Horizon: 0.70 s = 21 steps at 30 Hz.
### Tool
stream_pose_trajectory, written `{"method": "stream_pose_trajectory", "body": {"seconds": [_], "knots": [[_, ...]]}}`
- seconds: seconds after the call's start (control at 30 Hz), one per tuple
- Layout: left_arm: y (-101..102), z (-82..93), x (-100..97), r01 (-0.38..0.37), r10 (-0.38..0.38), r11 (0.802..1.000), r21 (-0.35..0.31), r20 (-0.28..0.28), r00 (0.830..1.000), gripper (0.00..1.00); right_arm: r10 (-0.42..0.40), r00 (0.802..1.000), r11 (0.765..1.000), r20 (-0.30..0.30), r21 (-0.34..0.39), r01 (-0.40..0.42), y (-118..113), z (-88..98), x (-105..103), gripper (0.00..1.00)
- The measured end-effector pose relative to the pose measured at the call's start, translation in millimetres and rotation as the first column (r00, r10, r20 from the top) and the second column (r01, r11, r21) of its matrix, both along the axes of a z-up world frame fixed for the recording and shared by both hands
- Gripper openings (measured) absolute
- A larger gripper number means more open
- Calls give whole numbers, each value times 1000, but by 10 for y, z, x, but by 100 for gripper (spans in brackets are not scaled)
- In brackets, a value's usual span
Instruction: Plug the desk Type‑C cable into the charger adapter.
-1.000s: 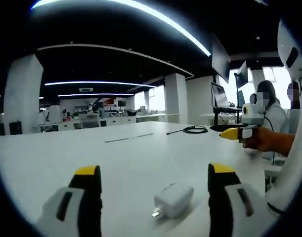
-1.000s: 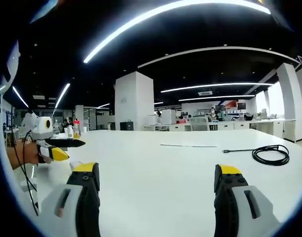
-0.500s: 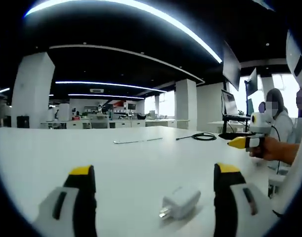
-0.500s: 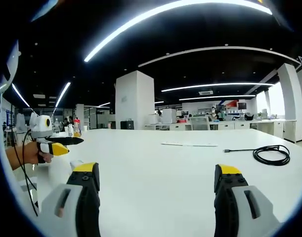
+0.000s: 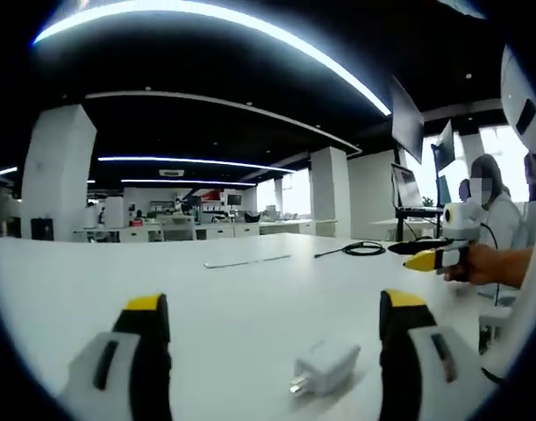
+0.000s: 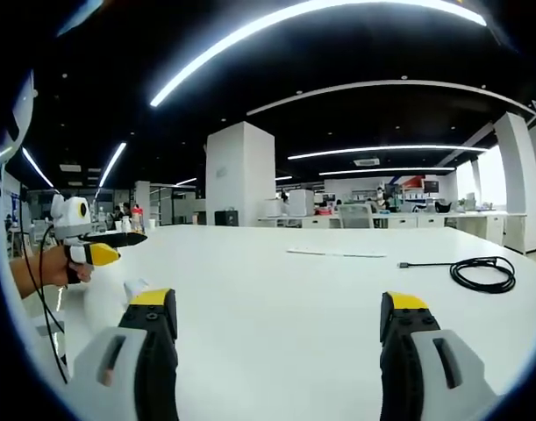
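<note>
Surroundings: a bare white table (image 5: 250, 289); nothing is seen blocking the charger adapter (image 5: 327, 368).
Charger adapter: lain between the left tool (image 5: 272, 307) jaws, untouched.
Cable (image 6: 478, 272): coiled well beyond the right tool (image 6: 278, 307).
Tools: both spread wide, empty.

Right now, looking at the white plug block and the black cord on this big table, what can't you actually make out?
- Small white charger adapter, left gripper view: its Type-C port faces away; too small to find.
- Coiled black cable, right gripper view: connector tip too small to identify.
- Same adapter, right gripper view: mostly hidden behind a jaw of the right gripper.
- Thin flat strip mid-table: too distant to name.
</note>
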<state>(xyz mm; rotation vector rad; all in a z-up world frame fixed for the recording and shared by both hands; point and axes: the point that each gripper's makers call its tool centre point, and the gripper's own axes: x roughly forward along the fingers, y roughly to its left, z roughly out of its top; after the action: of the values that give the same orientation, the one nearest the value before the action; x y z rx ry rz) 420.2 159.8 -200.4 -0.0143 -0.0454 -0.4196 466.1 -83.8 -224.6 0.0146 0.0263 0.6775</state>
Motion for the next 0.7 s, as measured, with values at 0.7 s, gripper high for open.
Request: {"method": "stream_pose_trajectory", "body": {"seconds": [0.7], "knots": [[35, -30, 9, 1, -1, 1000, 4, 1, 1000, 100, 36, 999, 959, -6, -283, -36, -573, -82, 483, 85]]}}
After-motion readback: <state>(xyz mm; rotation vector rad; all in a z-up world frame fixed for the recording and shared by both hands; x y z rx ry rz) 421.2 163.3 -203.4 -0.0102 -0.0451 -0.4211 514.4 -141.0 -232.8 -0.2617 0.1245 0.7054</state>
